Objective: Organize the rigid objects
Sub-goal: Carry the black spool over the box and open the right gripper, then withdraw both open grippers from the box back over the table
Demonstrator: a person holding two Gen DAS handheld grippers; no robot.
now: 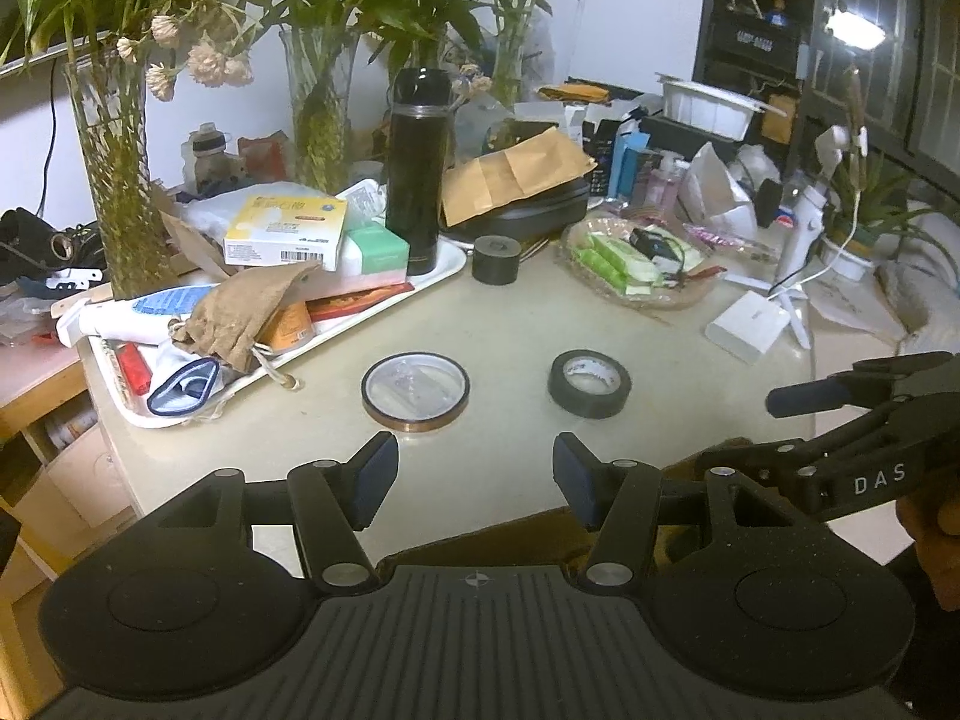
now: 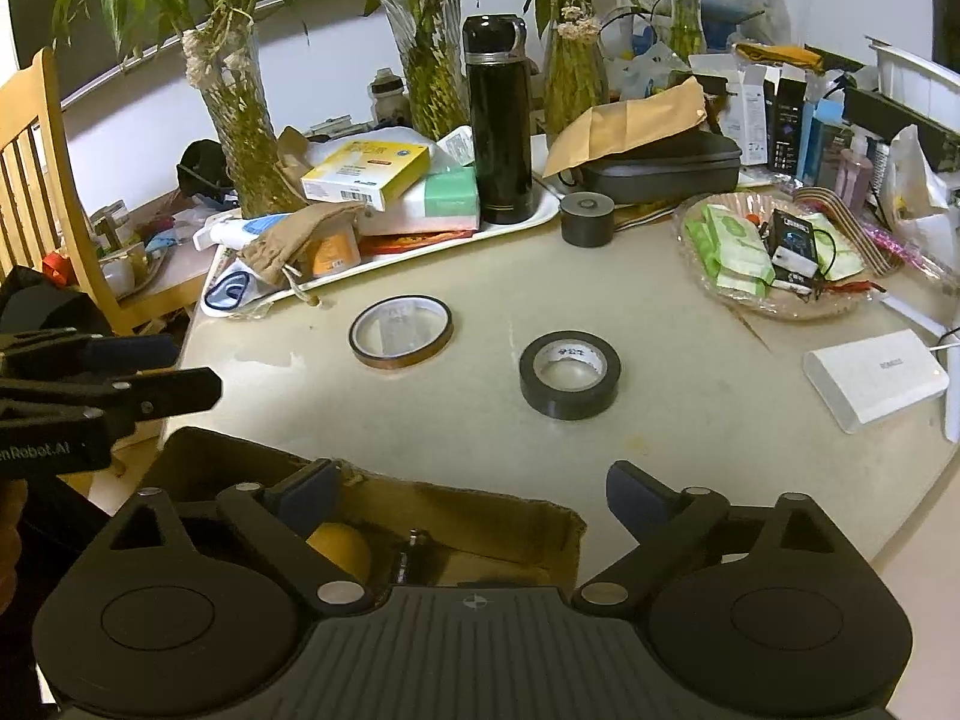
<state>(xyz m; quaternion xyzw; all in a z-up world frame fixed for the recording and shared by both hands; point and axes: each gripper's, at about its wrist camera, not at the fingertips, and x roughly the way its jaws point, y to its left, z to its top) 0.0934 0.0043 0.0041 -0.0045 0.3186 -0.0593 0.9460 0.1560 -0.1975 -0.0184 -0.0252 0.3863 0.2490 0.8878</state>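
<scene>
A black tape roll point(image 1: 589, 384) point(image 2: 570, 375) lies flat on the beige table. Left of it sits a thin amber tape roll point(image 1: 415, 391) point(image 2: 401, 331). My left gripper point(image 1: 476, 480) hovers at the table's near edge, jaws apart with nothing between them. My right gripper point(image 2: 471, 498) stands wide open above an open cardboard box point(image 2: 510, 504) below the table edge. Inside the box are a yellow round object point(image 2: 339, 546) and a small dark item point(image 2: 414, 558). Each gripper shows at the side of the other's view: the right gripper point(image 1: 774, 426), the left gripper point(image 2: 180, 369).
A small black cylinder point(image 2: 587, 219) and a black flask point(image 2: 499, 120) stand behind the rolls. The white tray point(image 2: 540, 216) is piled with boxes and a cloth pouch. A glass dish point(image 2: 774, 309) and a white power bank point(image 2: 876, 381) are at right, a wooden chair point(image 2: 36, 180) at left.
</scene>
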